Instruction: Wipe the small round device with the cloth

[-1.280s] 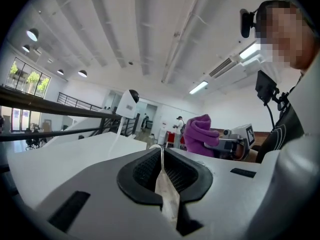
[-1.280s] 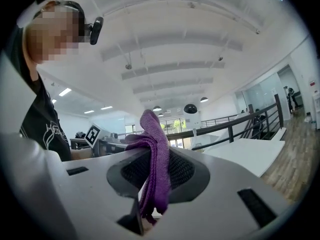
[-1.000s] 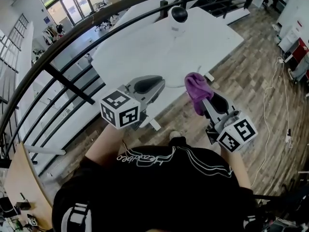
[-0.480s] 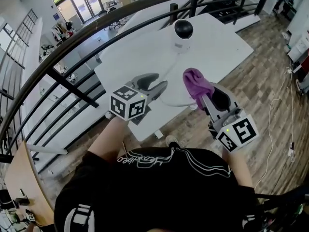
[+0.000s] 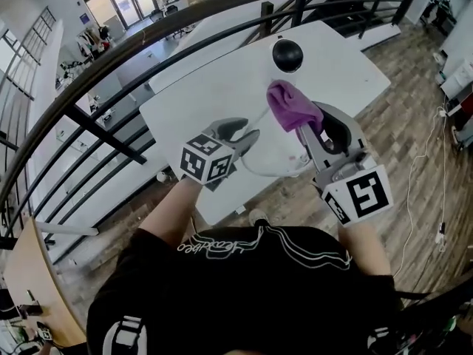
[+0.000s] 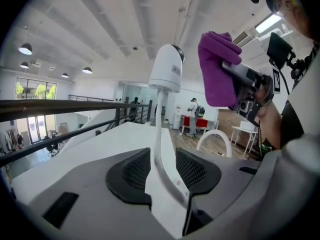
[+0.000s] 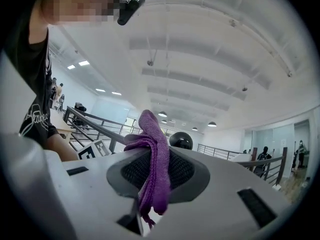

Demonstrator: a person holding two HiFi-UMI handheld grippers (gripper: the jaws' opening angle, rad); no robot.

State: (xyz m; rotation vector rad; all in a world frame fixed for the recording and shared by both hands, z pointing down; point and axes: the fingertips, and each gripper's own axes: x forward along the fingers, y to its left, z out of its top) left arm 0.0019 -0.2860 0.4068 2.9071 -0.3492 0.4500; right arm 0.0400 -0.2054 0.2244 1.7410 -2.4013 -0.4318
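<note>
Left gripper (image 5: 242, 130): fingers wide apart, having just been opening. A white cable (image 6: 156, 134) runs through the gap between the two pads, clear of both, so nothing is pinched. Beyond the fingertips the cable leads on to the small round device (image 6: 166, 69). It stands upright straight ahead of these fingers, well apart from them, with a white body and a dark dome. The white table (image 6: 90, 154) spreads under and ahead of the fingers. A black railing (image 6: 50, 105) runs off to their left.

Right gripper (image 5: 304, 124): fingers closed on the purple cloth (image 5: 290, 106). In the right gripper view the cloth is pinched between the pads. A bunched wad stands up past the fingertips, and a loose end hangs back behind the pads toward the gripper body. The device's dark dome shows just beyond these fingertips, a little to their right and partly hidden by the cloth.

Head view: the wad's tip is near the device and not touching it, with a strip of bare table between them. The right fingers sit closer to the device than the left fingers do.

Left gripper view: the cloth and the right fingers hang above and to the right of the left fingertips. The wad is level with the device's head, beside it and apart from it.
</note>
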